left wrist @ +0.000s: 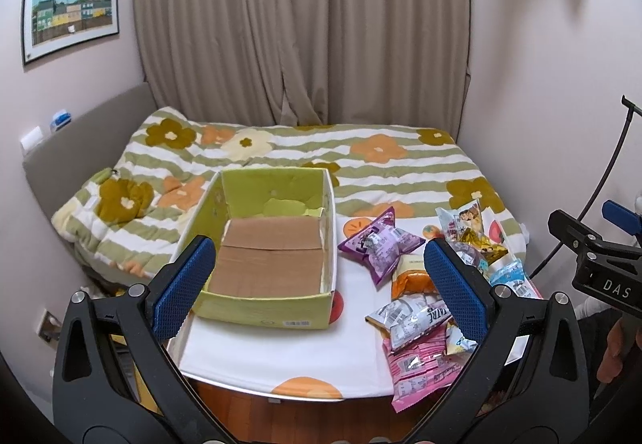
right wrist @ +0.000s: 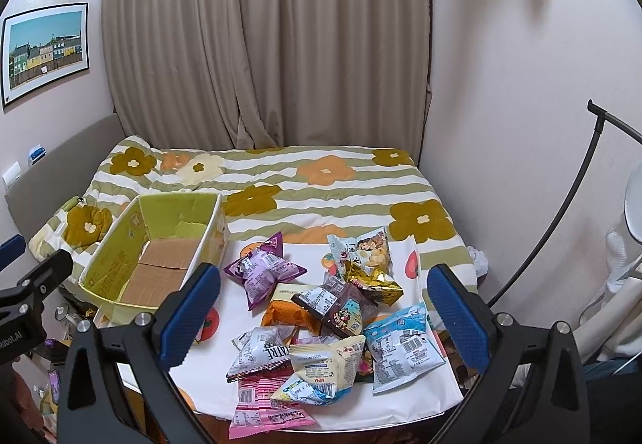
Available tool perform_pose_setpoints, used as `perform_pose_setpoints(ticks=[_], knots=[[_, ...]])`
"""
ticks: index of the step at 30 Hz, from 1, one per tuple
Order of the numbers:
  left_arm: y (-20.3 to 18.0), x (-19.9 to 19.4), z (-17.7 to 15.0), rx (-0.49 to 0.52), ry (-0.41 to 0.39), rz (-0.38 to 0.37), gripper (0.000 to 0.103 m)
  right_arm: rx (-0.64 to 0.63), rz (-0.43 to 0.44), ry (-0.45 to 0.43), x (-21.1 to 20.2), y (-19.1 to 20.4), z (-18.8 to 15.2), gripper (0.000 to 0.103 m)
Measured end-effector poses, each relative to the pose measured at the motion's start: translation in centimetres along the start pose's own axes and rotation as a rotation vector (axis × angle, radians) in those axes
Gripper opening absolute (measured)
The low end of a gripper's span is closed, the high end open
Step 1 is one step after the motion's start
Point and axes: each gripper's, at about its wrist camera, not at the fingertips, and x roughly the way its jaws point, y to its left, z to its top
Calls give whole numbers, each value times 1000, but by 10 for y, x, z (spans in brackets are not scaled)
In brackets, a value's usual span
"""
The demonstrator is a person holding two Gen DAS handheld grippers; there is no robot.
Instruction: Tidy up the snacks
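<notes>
Snack packets in a loose heap (right wrist: 321, 327) on the right part of a white cloth-covered table (left wrist: 281, 347), well near its front edge; a pink flat packet (right wrist: 265, 404) hanging slightly over that edge. Left of the heap, an open green cardboard box (left wrist: 265, 307), nothing inside but the brown bottom flaps. A purple foil packet (left wrist: 379, 243) just beside the right wall of the box, apart from it. Behind, a bed with green-striped flowered blanket (left wrist: 361, 159), then beige curtains (left wrist: 301, 23). Left gripper (left wrist: 321, 283) jaws wide apart, holding nothing, hovering near, before box and heap. Right gripper (right wrist: 325, 319) jaws also wide apart, heap between them in view, not touched. Free white cloth before the box.
</notes>
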Motion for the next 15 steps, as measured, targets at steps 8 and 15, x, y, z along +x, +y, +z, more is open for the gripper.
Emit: perform_pose_setpoints(ticks=[8, 15], knots=[[-2, 1, 0, 1, 1, 0, 103, -1, 0, 0, -1, -1, 0, 103], [-2, 1, 1, 1, 1, 0, 103, -1, 0, 0, -1, 0, 1, 103]])
